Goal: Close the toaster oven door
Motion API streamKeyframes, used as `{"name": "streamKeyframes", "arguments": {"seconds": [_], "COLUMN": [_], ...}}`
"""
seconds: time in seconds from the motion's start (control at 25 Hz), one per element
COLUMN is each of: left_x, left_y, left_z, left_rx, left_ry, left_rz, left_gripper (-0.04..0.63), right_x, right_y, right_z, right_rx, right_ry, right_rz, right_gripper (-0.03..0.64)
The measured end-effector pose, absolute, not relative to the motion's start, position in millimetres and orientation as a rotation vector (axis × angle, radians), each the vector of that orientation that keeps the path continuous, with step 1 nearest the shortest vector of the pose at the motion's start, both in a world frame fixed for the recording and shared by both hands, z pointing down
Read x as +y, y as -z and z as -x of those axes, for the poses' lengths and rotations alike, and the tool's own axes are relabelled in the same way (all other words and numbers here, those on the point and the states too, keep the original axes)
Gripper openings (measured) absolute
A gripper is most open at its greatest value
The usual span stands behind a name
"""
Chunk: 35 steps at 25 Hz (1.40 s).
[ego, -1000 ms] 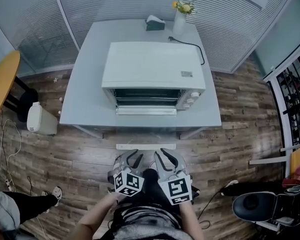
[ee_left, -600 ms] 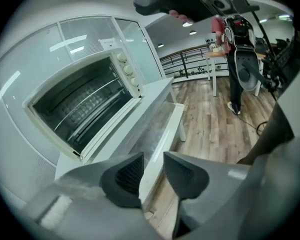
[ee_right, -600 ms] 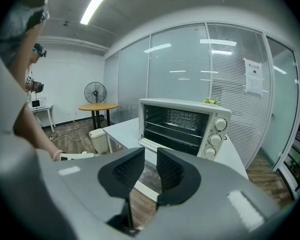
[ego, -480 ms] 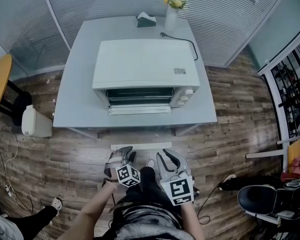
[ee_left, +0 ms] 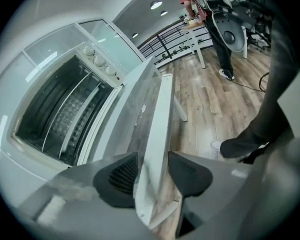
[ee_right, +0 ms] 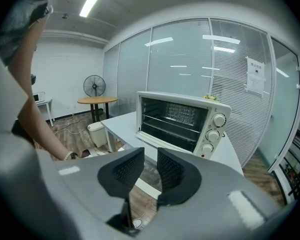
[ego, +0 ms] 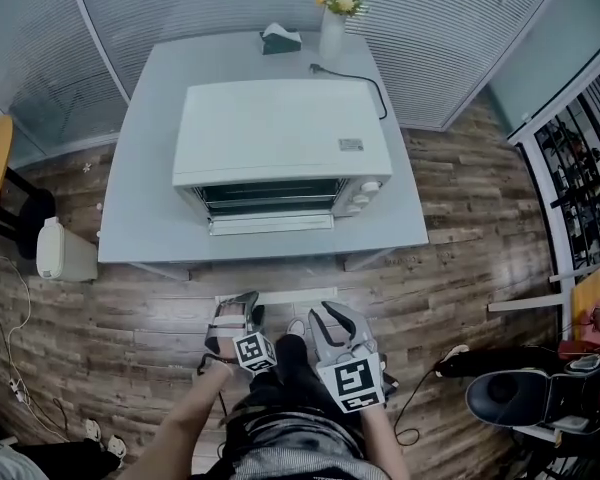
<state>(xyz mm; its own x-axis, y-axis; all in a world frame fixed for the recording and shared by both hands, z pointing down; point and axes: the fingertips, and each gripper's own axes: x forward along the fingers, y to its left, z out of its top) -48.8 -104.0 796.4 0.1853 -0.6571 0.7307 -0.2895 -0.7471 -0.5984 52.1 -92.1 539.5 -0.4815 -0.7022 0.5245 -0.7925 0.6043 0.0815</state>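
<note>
A white toaster oven (ego: 280, 133) stands on a grey table (ego: 140, 218), its glass door folded down toward me. The door's white handle bar (ego: 290, 295) lies just ahead of both grippers. In the left gripper view the handle (ee_left: 157, 134) runs between the jaws of my left gripper (ee_left: 152, 176), which have just been opening and stand wide without clamping it. In the head view my left gripper (ego: 238, 308) sits at the bar's left end. My right gripper (ego: 332, 320) hovers beside it, jaws (ee_right: 150, 171) slightly apart and empty, facing the oven (ee_right: 182, 116).
A vase of flowers (ego: 332, 28), a small dark box (ego: 278, 38) and the power cord (ego: 365, 78) sit behind the oven. A white bin (ego: 62, 253) stands left of the table and an office chair (ego: 530, 398) at the lower right. Glass partitions with blinds enclose the back.
My left gripper has dropped lower and rolled, and its jaws have widened around the handle. The right gripper has barely shifted. The person's leg at the lower left has left the view.
</note>
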Motion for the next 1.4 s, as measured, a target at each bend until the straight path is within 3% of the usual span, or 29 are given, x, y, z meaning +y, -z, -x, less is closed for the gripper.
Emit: {"name": "streamKeyframes", "arguments": {"seconds": [0.56,1.4], "left_x": [-99.0,-117.5], "left_y": [-775.6,-635.8], "left_z": [47.9,54.6], "left_rx": [0.776,1.014], "left_ry": [1.581,1.342], "left_rz": [2.125,2.355], "left_gripper": [0.137,0.092], "right_x": [-105.4,-114.2], "right_y": [-552.1,-563.0], "right_z": [-34.2,-27.2], "right_rx": [-2.304,-2.255], "right_ry": [-0.179,-0.110], "right_rz": [-1.093,-0.926], "right_gripper": [0.084,0.114]}}
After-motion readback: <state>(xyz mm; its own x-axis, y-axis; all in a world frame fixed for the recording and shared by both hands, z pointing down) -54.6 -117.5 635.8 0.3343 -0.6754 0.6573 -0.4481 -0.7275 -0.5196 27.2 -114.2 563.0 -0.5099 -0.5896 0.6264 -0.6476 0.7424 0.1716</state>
